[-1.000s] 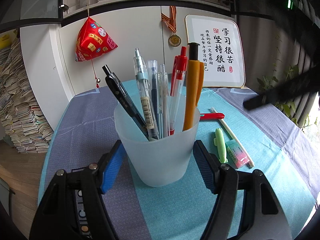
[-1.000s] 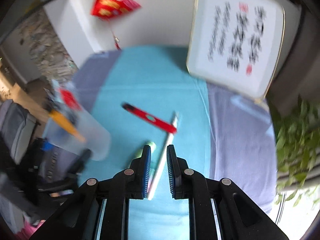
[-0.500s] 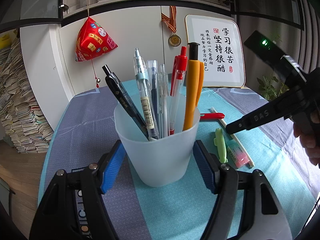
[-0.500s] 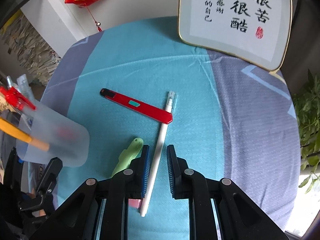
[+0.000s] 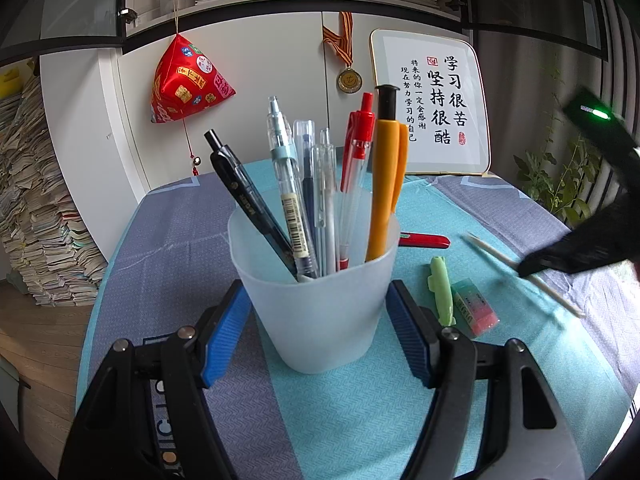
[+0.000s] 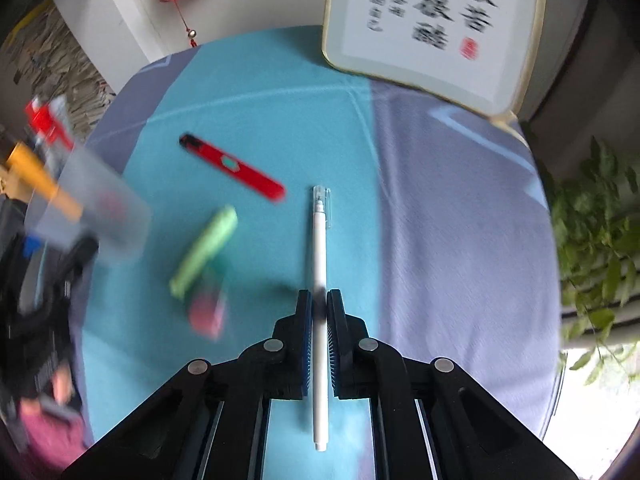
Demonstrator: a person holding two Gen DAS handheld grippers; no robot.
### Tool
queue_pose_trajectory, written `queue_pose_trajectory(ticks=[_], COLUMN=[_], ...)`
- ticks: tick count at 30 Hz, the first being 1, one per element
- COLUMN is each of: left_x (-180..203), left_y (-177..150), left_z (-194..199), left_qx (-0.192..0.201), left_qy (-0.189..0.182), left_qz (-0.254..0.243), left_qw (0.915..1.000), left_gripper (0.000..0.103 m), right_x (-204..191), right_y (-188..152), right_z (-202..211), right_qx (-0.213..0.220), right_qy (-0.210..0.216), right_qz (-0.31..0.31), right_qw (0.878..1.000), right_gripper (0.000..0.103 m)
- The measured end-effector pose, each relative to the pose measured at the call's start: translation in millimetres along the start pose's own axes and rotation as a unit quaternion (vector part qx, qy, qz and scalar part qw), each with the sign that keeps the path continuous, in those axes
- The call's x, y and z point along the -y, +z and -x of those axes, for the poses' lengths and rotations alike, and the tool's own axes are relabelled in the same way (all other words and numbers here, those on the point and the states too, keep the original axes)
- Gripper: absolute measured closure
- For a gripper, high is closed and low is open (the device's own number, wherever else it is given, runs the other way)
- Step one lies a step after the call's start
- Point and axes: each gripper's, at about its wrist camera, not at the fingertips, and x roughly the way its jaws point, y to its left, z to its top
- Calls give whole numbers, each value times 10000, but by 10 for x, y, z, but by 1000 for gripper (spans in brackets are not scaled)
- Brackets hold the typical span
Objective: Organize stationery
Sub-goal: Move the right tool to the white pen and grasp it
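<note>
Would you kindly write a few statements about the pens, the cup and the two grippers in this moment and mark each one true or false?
1. The right gripper is shut on the white pen. True.
2. The frosted cup lies tipped over on the tablecloth. False: it stands upright between the left gripper's blue pads, with pens standing in it.
3. The red pen on the cloth lies to the left of the white pen in the right wrist view. True.
4. The green highlighter is inside the cup. False: it lies on the tablecloth beside the eraser.
5. The orange pen stands in the cup. True.
</note>
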Motion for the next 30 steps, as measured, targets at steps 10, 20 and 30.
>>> queue_pose_trajectory(ticks=[10,20,30], left_x=[-1,20,12], left_y=[1,-6,-3], left_z=[-1,-7,-17], left_qx=[-1,-41,-49], left_qy=[-1,-17,-17], left_qz=[-1,24,24], left_qw=[10000,10000,10000], left_gripper=[34,34,34], right_x=[373,213,155], right_y=[-521,-77,98], right_z=[271,77,-129], right_qx=[-176,68,32], right_qy=[4,5,-182], right_qz=[-92,-2,114], right_qw=[9998,10000,9998], right_gripper=[94,73,73])
